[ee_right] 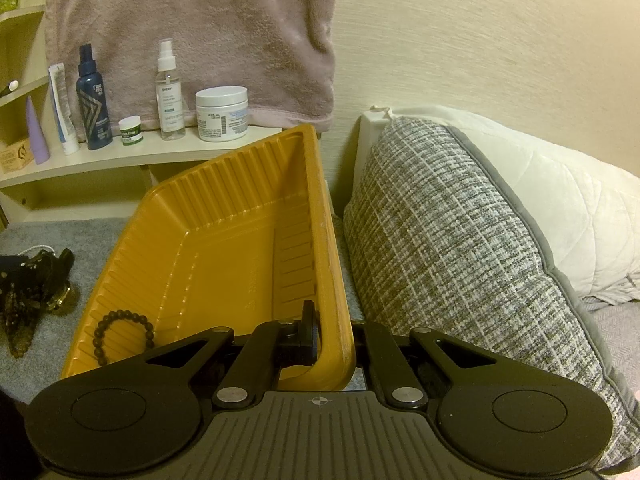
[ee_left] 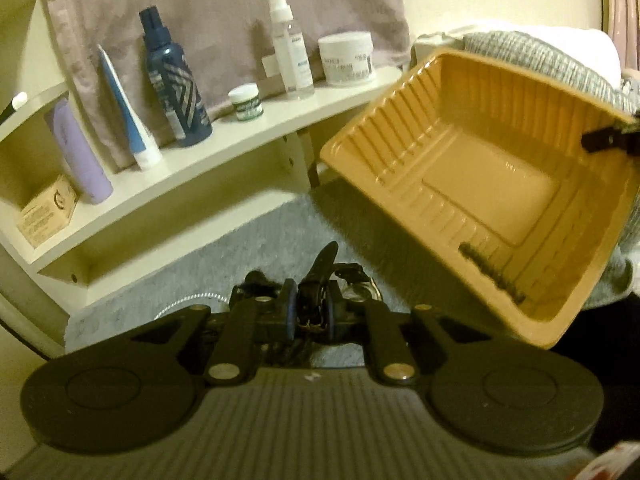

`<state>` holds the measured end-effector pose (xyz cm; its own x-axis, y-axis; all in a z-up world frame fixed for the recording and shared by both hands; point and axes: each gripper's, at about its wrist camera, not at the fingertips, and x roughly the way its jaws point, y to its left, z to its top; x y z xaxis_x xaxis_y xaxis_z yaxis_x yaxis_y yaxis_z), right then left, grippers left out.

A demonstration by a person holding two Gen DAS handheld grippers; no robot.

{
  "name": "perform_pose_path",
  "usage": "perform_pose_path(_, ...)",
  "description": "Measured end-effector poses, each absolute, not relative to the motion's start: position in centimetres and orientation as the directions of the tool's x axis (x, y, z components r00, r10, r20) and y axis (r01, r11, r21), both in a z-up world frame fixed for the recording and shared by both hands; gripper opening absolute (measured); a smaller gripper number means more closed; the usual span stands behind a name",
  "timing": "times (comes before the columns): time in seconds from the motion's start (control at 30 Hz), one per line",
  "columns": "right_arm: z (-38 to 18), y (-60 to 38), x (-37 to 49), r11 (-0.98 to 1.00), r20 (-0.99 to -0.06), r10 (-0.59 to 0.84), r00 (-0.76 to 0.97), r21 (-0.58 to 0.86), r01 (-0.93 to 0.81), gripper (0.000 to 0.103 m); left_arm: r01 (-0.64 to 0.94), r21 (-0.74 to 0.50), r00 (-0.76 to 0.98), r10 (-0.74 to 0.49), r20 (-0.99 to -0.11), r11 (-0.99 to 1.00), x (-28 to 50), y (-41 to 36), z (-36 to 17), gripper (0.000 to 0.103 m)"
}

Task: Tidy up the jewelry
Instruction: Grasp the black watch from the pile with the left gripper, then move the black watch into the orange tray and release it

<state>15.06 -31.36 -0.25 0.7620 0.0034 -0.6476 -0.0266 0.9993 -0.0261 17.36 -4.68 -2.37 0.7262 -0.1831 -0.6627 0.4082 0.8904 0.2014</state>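
Left gripper [ee_left: 310, 316] sits lowest and closest, its jaws closed on a dark strap-like jewelry piece [ee_left: 320, 270] that sticks up between them; more dark tangled jewelry [ee_right: 36, 280] lies heaped on the grey bedcover [ee_left: 224, 264] just behind it.

Right gripper [ee_right: 320, 340] is clamped on the rim of the yellow tray [ee_right: 224, 240], one finger inside the wall, the other outside. Tray is held tilted, its open side facing the left gripper. A dark bead bracelet [ee_right: 124, 330] already rests on the tray's ribbed lower wall.

Judgement: step in hand is moving the held strap into the tray. Best done by raising the strap over the near rim, carrying it well inside, then opening the jaws above the flat floor rather than the sloped ribs, where a piece would slide. Levelling the tray first would keep the bracelet from rolling out.

Room to move: open bedcover lies between the pile and the tray, so the path is free. Shelf [ee_left: 248, 136] with bottles [ee_left: 176, 84] sits behind, near the tray's far corner. Patterned cushion [ee_right: 460, 240] stands just beside the tray's right wall, so little slack that way.
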Motion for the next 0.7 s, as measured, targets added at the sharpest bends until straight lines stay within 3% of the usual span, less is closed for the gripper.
perform_pose_path(0.4,-0.2,-31.4,15.0,0.999,-0.647,0.005,0.762,-0.023,-0.027,0.004,0.492,0.094,0.705,-0.333,-0.625,0.865,17.3,-8.9,0.4,0.013)
perform_pose_path(0.7,-0.2,-31.4,15.0,0.999,-0.647,0.008,0.763,-0.021,-0.027,0.004,0.566,0.058,0.649,-0.401,-0.647,0.822,16.9,-12.8,-0.9,0.013)
